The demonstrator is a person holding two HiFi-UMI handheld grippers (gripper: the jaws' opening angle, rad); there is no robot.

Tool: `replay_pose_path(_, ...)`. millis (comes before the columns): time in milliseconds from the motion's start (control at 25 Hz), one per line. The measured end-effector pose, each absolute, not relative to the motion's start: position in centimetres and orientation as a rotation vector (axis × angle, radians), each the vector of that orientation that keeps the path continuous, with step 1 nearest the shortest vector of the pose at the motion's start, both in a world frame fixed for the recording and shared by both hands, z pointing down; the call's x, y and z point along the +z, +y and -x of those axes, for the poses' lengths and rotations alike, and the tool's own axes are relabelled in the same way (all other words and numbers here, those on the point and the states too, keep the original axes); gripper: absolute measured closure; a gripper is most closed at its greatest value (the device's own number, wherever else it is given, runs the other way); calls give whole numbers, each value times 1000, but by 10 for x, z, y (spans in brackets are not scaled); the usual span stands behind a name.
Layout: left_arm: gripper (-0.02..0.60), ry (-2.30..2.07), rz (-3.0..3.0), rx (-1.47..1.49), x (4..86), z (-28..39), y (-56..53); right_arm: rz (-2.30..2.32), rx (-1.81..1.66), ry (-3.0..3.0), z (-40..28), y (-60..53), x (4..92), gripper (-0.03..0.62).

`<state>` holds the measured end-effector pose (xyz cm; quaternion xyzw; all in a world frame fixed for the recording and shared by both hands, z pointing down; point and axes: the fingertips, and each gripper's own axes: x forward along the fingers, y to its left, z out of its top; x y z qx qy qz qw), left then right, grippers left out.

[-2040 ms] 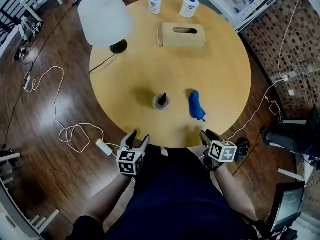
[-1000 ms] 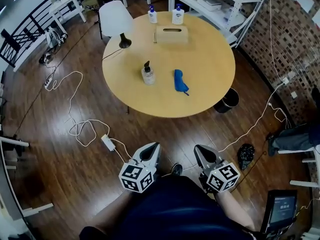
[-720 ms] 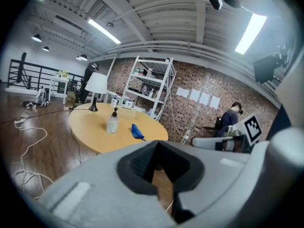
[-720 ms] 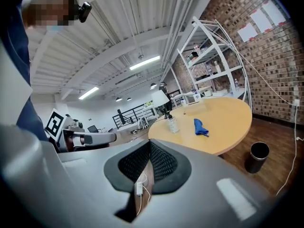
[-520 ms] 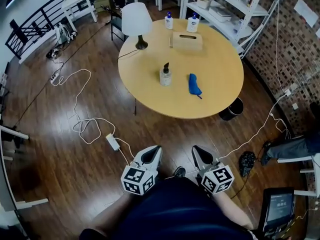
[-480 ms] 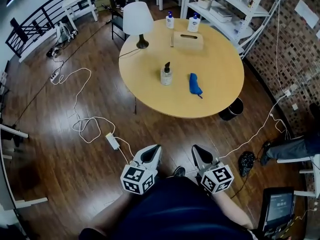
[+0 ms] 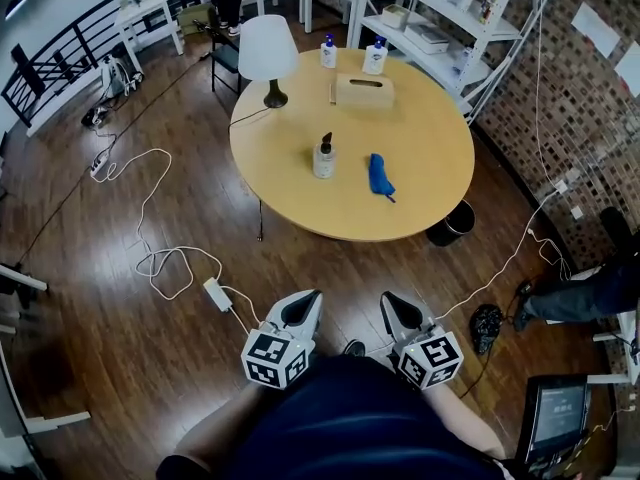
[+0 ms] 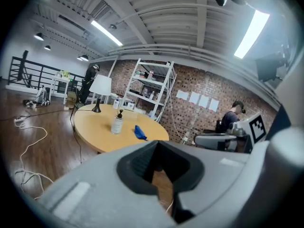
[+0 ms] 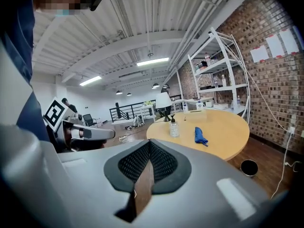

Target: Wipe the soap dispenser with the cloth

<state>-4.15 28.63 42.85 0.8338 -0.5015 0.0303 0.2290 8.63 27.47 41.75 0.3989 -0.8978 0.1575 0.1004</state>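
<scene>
The clear soap dispenser point(image 7: 323, 156) with a black pump stands upright on the round yellow table point(image 7: 420, 128). A blue cloth point(image 7: 379, 176) lies crumpled just to its right. Both show small and far off in the left gripper view, the dispenser point(image 8: 117, 123) and the cloth point(image 8: 139, 132), and in the right gripper view, the dispenser point(image 9: 174, 127) and the cloth point(image 9: 200, 136). My left gripper point(image 7: 305, 303) and right gripper point(image 7: 390, 305) hang side by side over the wooden floor, well short of the table. Both are shut with nothing in them.
On the table's far side stand a white lamp point(image 7: 268, 48), a tissue box point(image 7: 364, 90) and two white pump bottles point(image 7: 328, 52). A black bin point(image 7: 452, 223) sits by the table. Cables and a power strip point(image 7: 217, 294) lie on the floor at left. A metal shelf point(image 7: 450, 18) stands behind.
The view has drawn back from the table's edge, so the table now lies far ahead and the grippers are over the floor. In the last half second only a slight shift.
</scene>
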Motion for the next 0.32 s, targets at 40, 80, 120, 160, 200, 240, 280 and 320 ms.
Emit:
replay_pose_path(40,578,-1375,-2298,82,428,41,285,-1186,461,-2648,-87,275,417,583)
replay_pose_path(80,578,-1368,-2300,80,428,40,284,-1191,457,-2644,-89,274,416,584)
replay_pose_path(120,578,-1359,-2300,77,427,39,284,-1196,452,-2640,-90,274,416,584)
replay_pose_path(160,578,-1346,-2299,72,425,36,284,-1201,447,-2637,-90,275,416,584)
replay_pose_path(200,578,-1331,-2297,66,422,34,285,-1203,442,-2634,-91,275,415,585)
replay_pose_path(240,578,-1318,-2296,62,419,31,286,-1205,439,-2631,-92,276,415,584)
replay_pose_path(280,578,-1309,-2295,58,417,29,286,-1207,436,-2628,-93,277,415,584)
replay_pose_path(320,578,-1301,-2294,55,415,27,287,-1209,433,-2625,-94,278,415,584)
